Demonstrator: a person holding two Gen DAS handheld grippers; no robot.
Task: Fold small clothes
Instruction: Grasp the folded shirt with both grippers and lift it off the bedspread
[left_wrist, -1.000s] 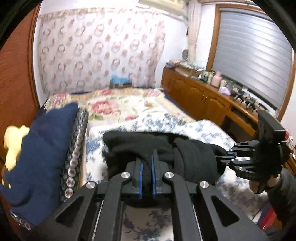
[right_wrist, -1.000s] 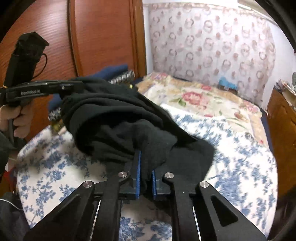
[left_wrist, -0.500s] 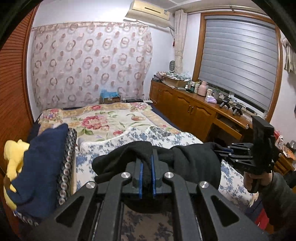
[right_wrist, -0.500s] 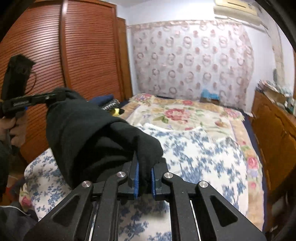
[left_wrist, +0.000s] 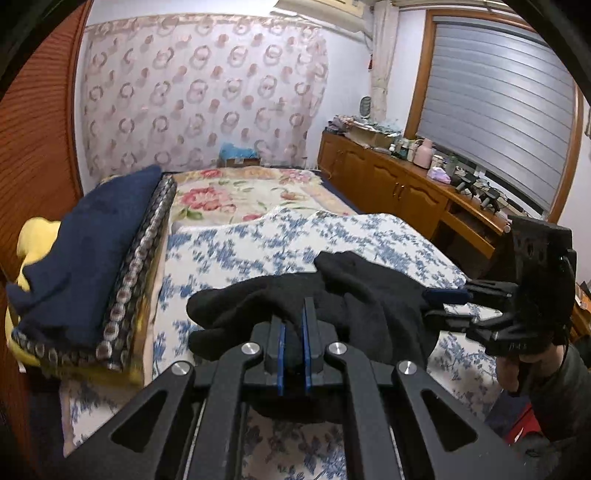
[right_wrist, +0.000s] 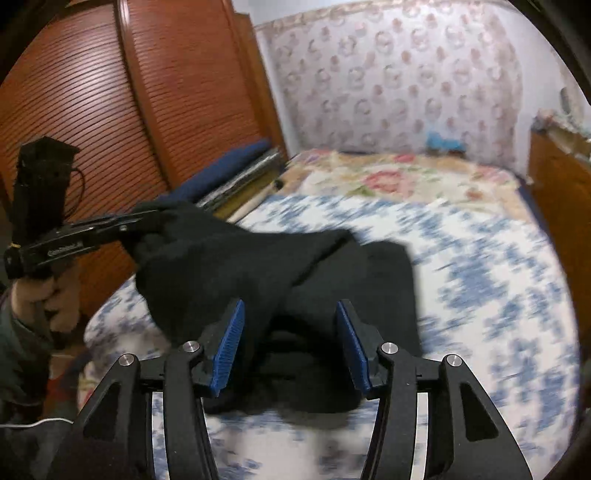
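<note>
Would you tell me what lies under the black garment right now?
The black garment rests on the blue floral sheet, which shows all around it. Whatever lies directly beneath the cloth is covered.

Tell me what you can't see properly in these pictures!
- What kind of garment the black garment is: bunched up, both views.
- Blue-flowered bedspread pattern: motion-blurred, right wrist view.
- Items on the wooden cabinet: too small, left wrist view.
- Yellow thing: hidden under the navy fabric.

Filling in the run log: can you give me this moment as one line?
left gripper: shut on black knit garment | right gripper: open, fingers astride garment | garment: partly on blue-flowered white bedspread | fold: unfinished
</note>
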